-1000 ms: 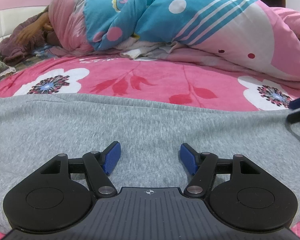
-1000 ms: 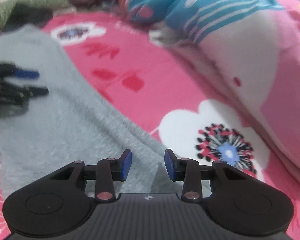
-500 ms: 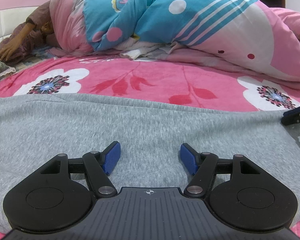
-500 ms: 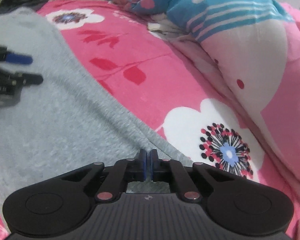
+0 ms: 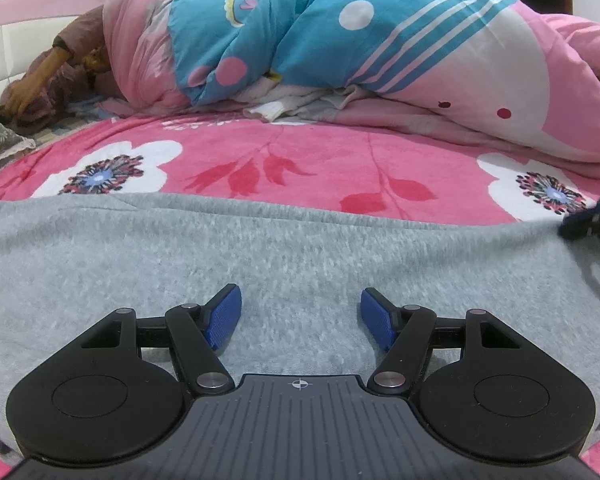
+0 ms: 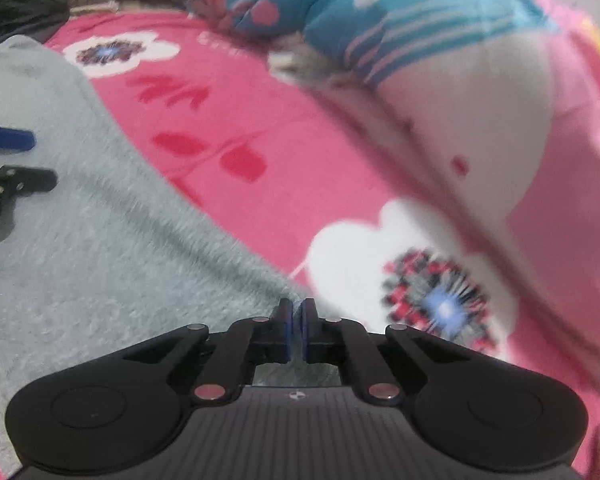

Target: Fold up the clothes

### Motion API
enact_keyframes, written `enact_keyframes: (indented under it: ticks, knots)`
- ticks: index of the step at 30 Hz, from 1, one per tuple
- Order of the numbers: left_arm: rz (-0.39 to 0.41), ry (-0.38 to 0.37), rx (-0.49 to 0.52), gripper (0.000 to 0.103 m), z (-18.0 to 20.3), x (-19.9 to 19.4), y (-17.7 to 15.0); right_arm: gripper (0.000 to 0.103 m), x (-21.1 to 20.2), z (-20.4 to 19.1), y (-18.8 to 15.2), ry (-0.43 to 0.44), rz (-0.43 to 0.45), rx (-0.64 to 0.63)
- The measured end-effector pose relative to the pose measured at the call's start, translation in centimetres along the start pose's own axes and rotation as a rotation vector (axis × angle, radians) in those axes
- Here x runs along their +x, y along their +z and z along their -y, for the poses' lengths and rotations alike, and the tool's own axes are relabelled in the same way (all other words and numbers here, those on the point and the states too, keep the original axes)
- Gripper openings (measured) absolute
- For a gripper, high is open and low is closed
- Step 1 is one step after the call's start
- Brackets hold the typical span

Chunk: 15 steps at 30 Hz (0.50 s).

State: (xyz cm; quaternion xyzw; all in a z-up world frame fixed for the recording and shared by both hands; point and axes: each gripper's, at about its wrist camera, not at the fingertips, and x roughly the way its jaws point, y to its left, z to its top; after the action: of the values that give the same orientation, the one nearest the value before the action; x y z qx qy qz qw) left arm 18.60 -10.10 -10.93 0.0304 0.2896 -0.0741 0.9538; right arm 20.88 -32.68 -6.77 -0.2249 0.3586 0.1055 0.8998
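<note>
Pinching the edge of the grey garment [image 6: 100,264] tight in my right claw [image 6: 296,324], I should lift slowly; my left claw [image 5: 300,320] waits wide open.

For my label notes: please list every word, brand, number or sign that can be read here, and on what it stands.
No readable word, brand or number.
Pale marks on the pink bedsheet: too blurred to read.
Small crosshair sign, no text, on the left tool's body.

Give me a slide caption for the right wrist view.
Right gripper shut at the edge of the grey garment on a pink floral bedspread; left gripper open beyond.
</note>
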Motion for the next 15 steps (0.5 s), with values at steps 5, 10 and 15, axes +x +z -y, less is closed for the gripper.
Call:
enact_keyframes:
  ticks: [5,10,15]
  knots:
    - [-0.004,0.021,0.011,0.066,0.1,0.4,0.4,0.003,-0.1,0.5,0.8,-0.047,0.029,-0.015]
    - [-0.007,0.034,0.014,0.066,0.0,0.9,0.6,0.003,1.4,0.1,0.6,-0.075,0.017,-0.035]
    - [-0.012,0.034,0.02,0.067,0.1,1.1,0.6,0.004,3.2,-0.1,-0.6,-0.072,-0.02,-0.008]
